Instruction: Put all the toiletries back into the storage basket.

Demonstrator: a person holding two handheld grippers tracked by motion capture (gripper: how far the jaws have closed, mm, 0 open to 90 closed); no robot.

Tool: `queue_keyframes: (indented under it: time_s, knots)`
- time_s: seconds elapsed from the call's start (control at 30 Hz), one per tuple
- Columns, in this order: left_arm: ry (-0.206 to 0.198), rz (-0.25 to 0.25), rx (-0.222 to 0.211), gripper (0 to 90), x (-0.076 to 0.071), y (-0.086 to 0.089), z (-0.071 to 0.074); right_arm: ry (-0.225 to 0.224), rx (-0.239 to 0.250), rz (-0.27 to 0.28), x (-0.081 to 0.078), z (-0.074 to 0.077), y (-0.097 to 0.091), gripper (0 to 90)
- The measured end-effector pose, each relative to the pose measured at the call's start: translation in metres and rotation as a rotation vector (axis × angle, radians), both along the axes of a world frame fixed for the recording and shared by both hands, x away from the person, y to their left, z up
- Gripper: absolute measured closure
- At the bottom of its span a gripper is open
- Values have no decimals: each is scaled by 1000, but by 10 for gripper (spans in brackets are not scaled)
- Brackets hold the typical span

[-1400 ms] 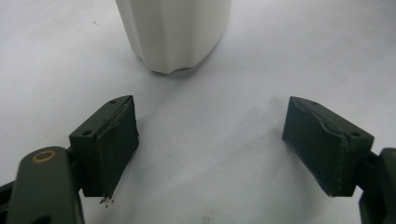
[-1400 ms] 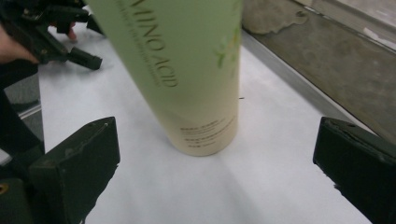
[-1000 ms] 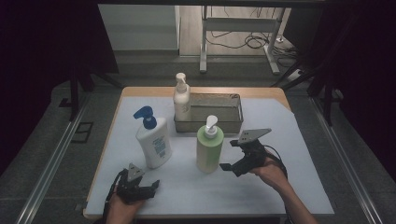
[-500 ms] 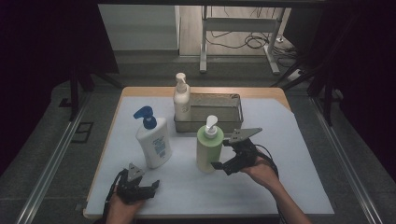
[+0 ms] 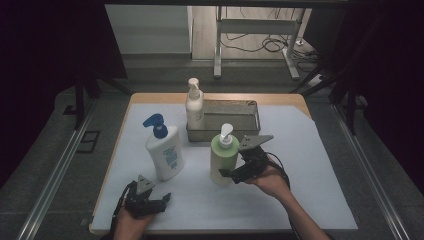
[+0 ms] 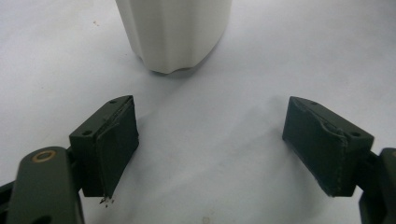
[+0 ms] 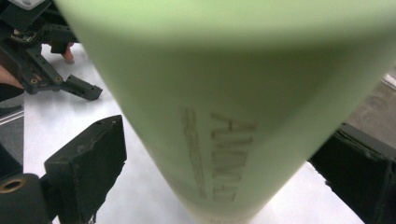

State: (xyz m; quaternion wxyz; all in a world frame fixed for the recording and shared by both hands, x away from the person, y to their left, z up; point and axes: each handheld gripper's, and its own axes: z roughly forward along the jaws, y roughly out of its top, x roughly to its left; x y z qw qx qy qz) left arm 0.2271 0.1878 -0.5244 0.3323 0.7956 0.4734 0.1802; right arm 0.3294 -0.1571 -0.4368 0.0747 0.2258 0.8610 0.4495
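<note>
Jaws of my right gripper (image 5: 231,175) stand wide apart on either side of the pale green pump bottle (image 5: 223,156), low on its body; whether the pads press it I cannot tell. My left gripper (image 5: 161,201) rests released near the table's front edge, jaws spread over bare white table sheet (image 5: 310,165), the white pump bottle with blue head (image 5: 164,150) just ahead. Farther back stands a grey metal tray (image 5: 225,120), a cream pump bottle (image 5: 194,105) at its left corner. Beyond, the room is dark.

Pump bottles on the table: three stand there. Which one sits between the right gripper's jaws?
The green bottle with the white pump, between the open right gripper jaws. The blue-pump bottle and the cream bottle stand apart.
</note>
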Motion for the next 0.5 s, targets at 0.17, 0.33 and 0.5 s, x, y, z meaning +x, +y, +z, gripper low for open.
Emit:
queue_keyframes:
  time_s: [0.17, 0.33, 0.5]
  knots:
    - [0, 0, 0, 178, 0, 0, 0, -19, -12, -5, 2, 1, 6, 44]
    - [0, 0, 0, 178, 0, 0, 0, -36, -20, -12, 3, 1, 12, 48]
    - [0, 0, 0, 178, 0, 0, 0, -58, -18, -22, 4, 1, 13, 104]
